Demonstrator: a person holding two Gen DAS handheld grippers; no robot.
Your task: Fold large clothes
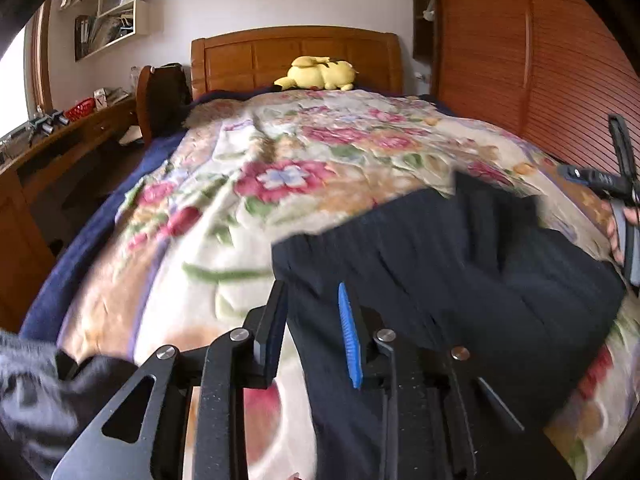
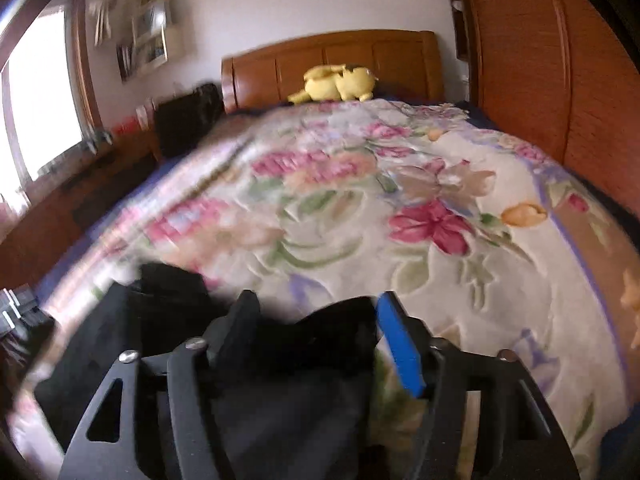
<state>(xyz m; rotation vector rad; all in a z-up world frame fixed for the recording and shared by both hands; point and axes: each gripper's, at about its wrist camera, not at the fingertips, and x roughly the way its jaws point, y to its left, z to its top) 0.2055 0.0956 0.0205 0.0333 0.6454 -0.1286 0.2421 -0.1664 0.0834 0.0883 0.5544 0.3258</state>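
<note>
A large dark navy garment [image 1: 460,264] lies on the floral blanket [image 1: 280,184] near the foot of the bed. My left gripper [image 1: 312,308] is open, its fingers on either side of the garment's left edge. The right gripper shows in this view at the far right [image 1: 612,184], held by a hand. In the right wrist view the garment [image 2: 280,380] is bunched between the open fingers of my right gripper [image 2: 316,316]; the view is blurred, so I cannot tell whether the cloth touches the pads.
A yellow plush toy [image 1: 320,74] lies by the wooden headboard [image 1: 296,56]. A wooden desk [image 1: 60,136] with clutter stands left of the bed. A wooden wardrobe [image 1: 520,60] stands on the right. Another dark cloth [image 1: 36,392] lies at the lower left.
</note>
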